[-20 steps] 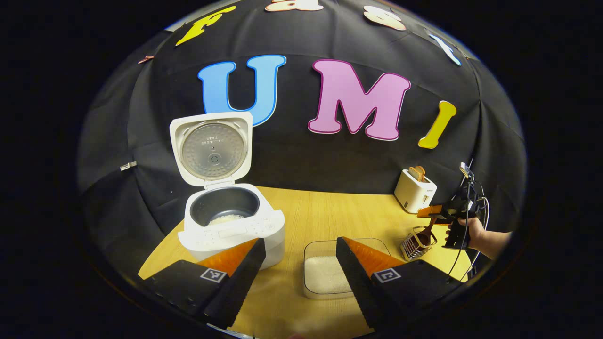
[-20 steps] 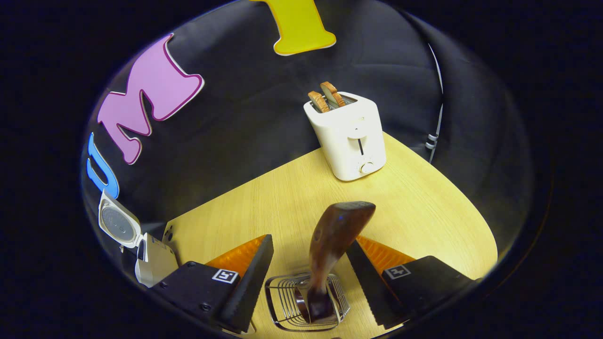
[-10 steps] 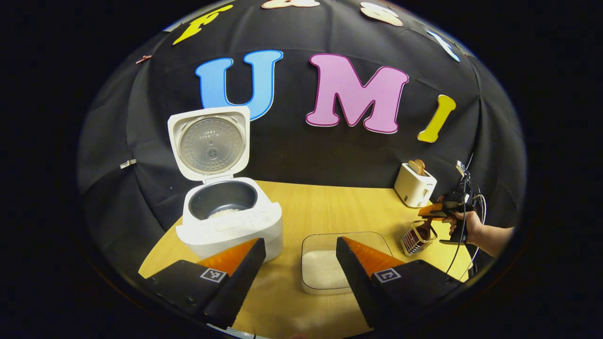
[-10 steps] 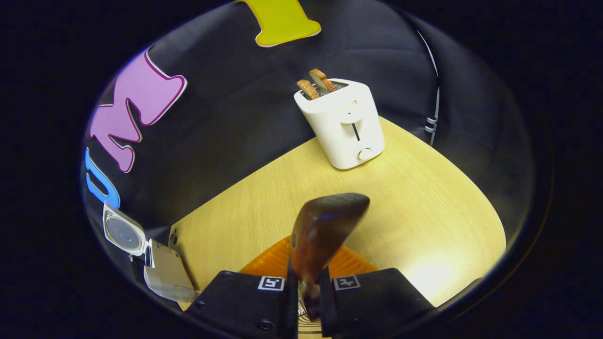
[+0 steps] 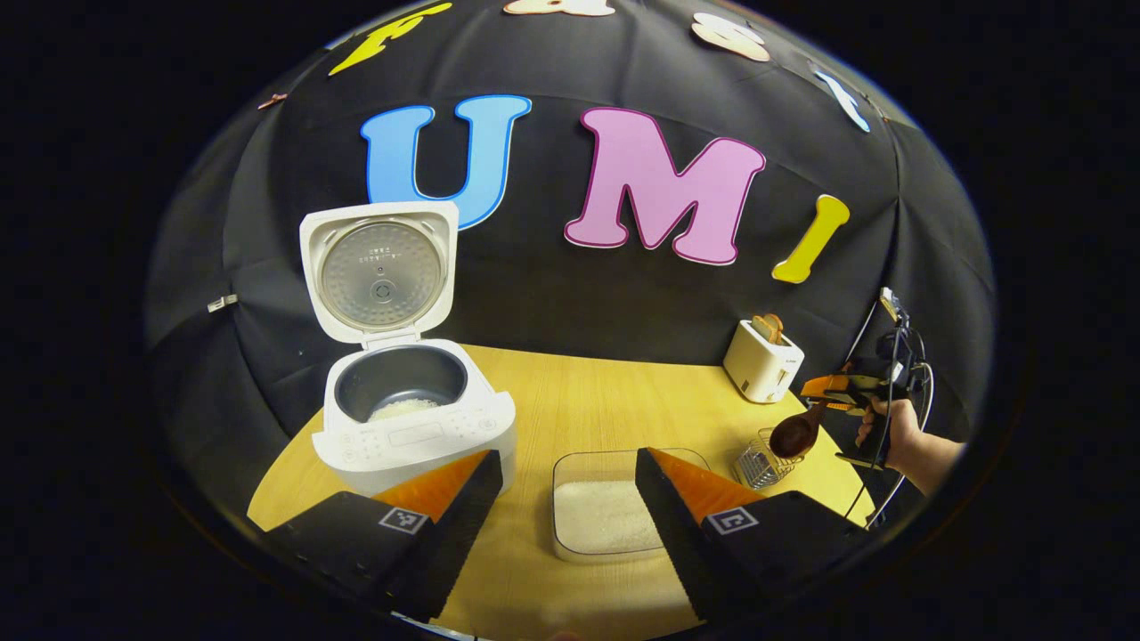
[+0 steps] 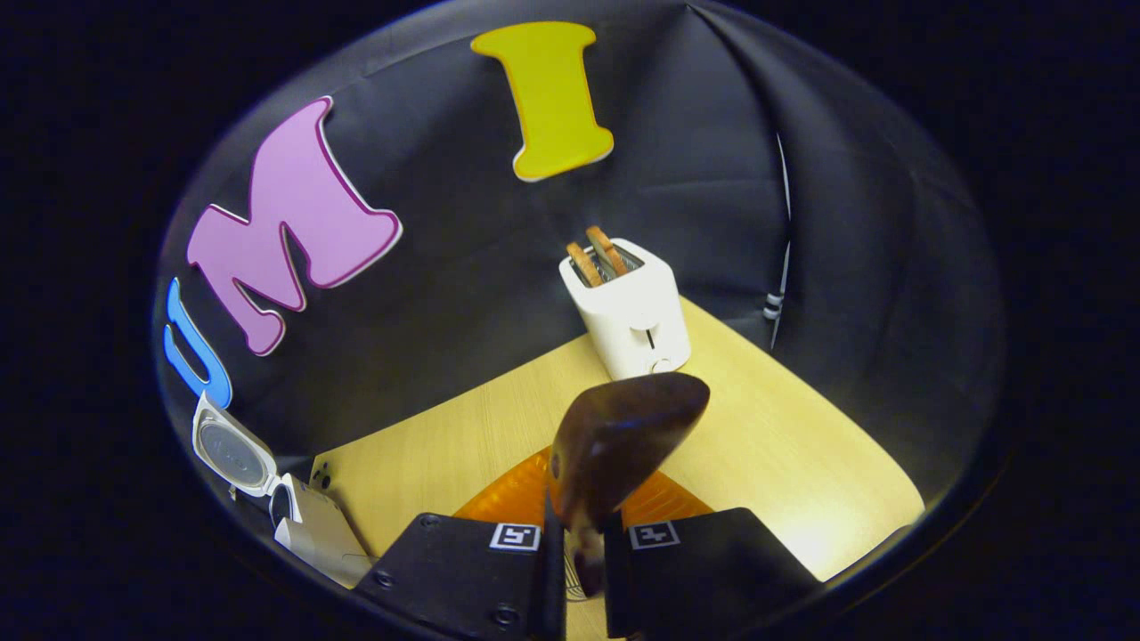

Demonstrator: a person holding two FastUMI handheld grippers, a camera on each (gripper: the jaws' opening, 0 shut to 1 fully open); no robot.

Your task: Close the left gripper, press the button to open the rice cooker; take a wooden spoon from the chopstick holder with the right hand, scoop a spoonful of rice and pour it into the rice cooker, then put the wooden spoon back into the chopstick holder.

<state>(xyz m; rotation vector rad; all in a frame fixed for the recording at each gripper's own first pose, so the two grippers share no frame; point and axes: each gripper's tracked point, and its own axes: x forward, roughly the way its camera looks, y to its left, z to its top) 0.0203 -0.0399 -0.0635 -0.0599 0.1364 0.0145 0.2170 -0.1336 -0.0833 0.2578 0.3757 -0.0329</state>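
The wooden spoon (image 6: 623,436) is looking light and rigid, with a smooth dark-brown polished finish that is probably a little slippery, so the narrow handle near the bowl is likely the surest place to pinch. In the right gripper view the right gripper (image 6: 574,556) is gripping exactly there, its fingers closed tight on the handle, the rounded bowl rising ahead of them. In the left gripper view the spoon (image 5: 795,434) is hanging just above the wire chopstick holder (image 5: 757,463), which is sitting beside the clear rice container (image 5: 606,516). Beyond that container the rice cooker (image 5: 414,418) is standing with its lid raised. The left gripper (image 5: 565,512) is holding nothing, its fingers spread wide over the wooden surface (image 5: 606,392). A white toaster (image 5: 761,361) is sitting behind the holder.
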